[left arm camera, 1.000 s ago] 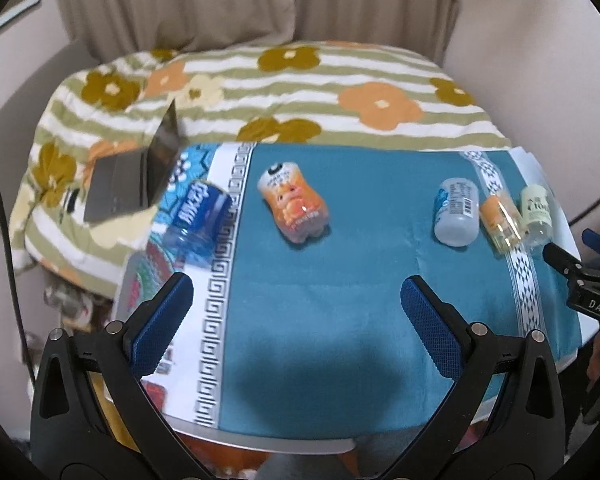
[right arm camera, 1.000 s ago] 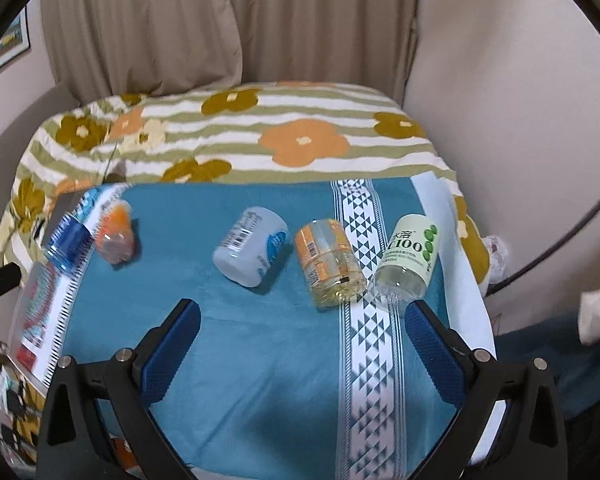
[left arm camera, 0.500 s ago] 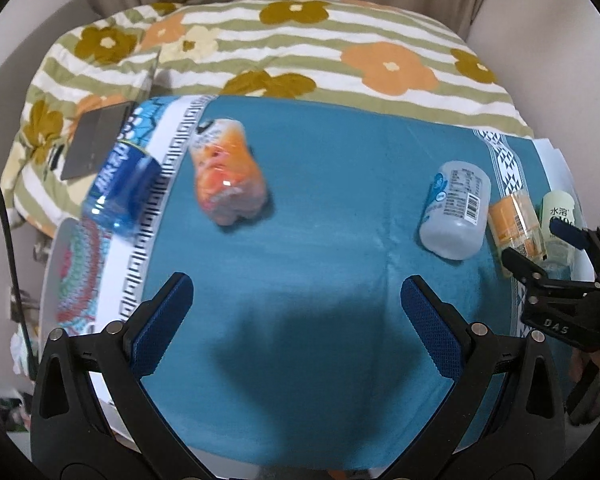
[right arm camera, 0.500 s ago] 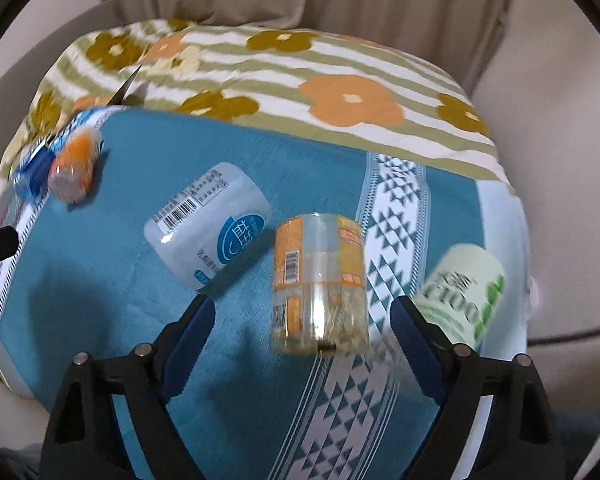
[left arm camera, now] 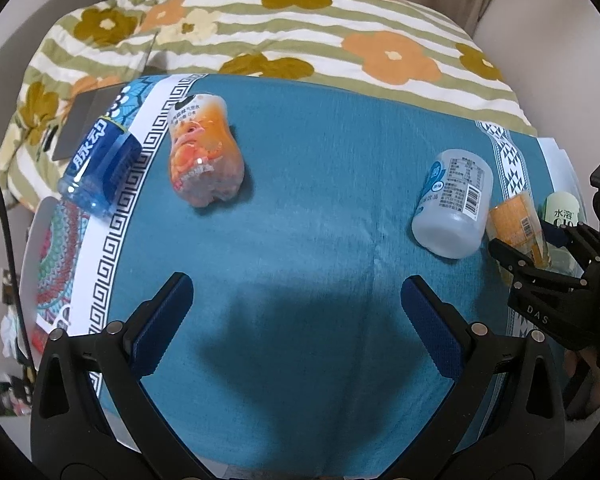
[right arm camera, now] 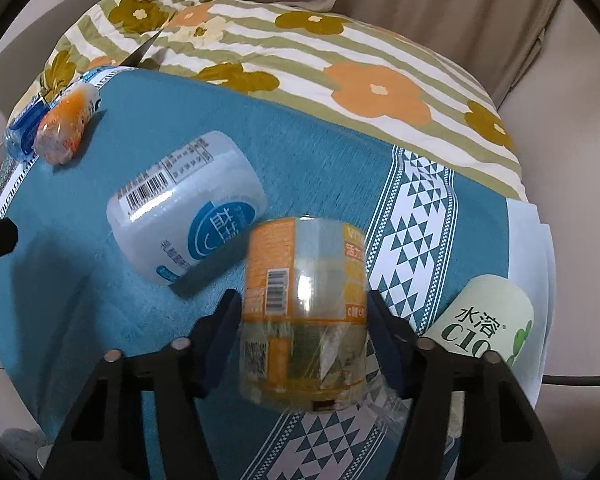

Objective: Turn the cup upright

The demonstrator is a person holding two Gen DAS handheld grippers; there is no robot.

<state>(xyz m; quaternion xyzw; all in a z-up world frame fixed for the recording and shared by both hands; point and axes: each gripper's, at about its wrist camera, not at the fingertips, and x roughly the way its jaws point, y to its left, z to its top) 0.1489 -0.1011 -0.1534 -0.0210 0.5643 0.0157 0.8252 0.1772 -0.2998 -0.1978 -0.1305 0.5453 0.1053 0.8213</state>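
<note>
Right wrist view, nearest item: the right gripper (right arm camera: 304, 332) is sitting around the orange-labelled cup (right arm camera: 305, 308), which is lying on its side on the teal cloth (right arm camera: 320, 152), one blue pad at each flank. The pads are looking close to or touching the cup walls; whether they are already pressing cannot be told. A second ago this cup was lying well ahead of the wide-open fingers; the gripper has been closing in and narrowing since, so the reach is judged to be ending and the grasp beginning, with the flip itself not yet started.

Just right of the tool: a pale green bottle (right arm camera: 488, 320), lying on its side, near the right finger and at risk of being nudged.

Ahead and left of the tool: a white bottle (right arm camera: 188, 216), lying down, just beside the cup.

Far left of the tool: an orange bottle (right arm camera: 66, 124) and a blue bottle (right arm camera: 22, 128), side by side.

Beyond all: a flowered striped blanket (right arm camera: 340, 52).

Left wrist view: the left gripper (left arm camera: 296, 312) is hanging with fingers wide apart over bare cloth, gripping nothing; the cup (left arm camera: 518, 222) is lying far to its right.
</note>
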